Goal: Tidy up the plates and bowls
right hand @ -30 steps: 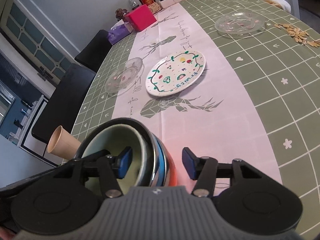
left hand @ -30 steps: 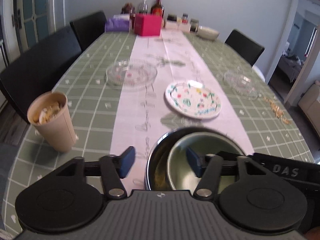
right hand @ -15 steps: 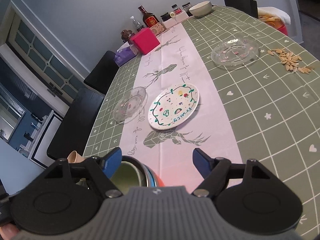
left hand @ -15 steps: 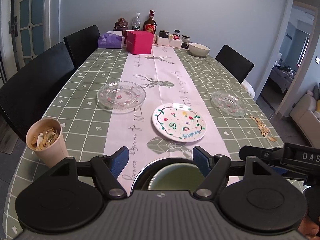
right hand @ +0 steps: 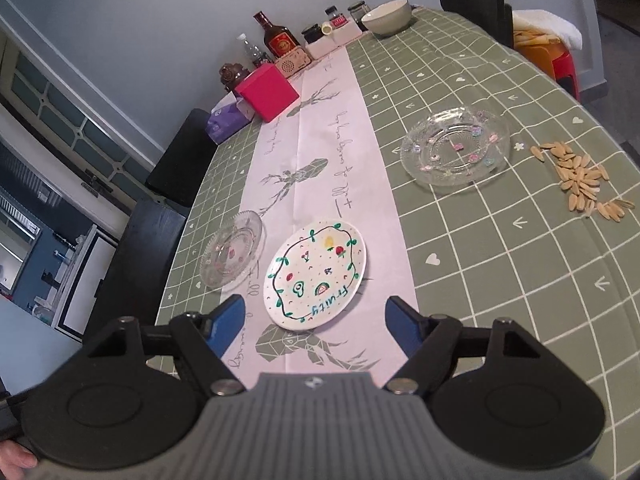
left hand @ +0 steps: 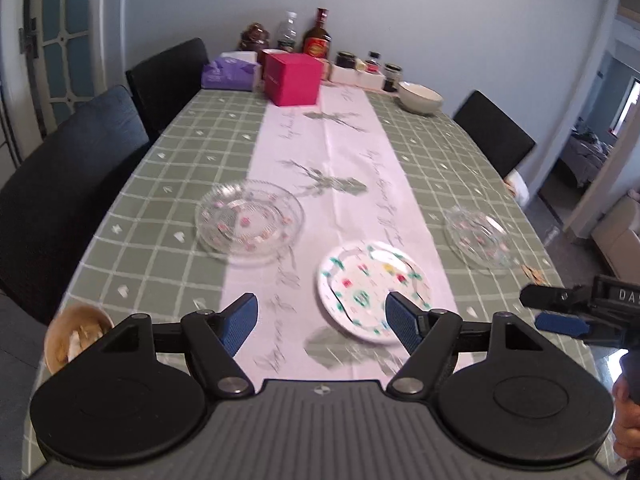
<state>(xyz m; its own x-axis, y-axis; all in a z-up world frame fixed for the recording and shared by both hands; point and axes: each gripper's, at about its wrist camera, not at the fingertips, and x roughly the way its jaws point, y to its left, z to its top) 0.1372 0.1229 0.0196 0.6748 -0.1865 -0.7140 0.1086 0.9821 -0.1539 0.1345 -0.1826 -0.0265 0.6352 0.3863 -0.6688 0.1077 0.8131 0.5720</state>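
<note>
Both tongs, left and right, hang spread apart and empty above the counter. The painted ceramic plate lies flat just ahead. It looks stiff, breakable and slippery, so pinch its near rim.

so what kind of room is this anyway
Most likely a home dining room. A long table with a green checked cloth and a pale runner has dark chairs around it, plates such as the painted plate laid out, and bottles and jars by the far wall.
</note>
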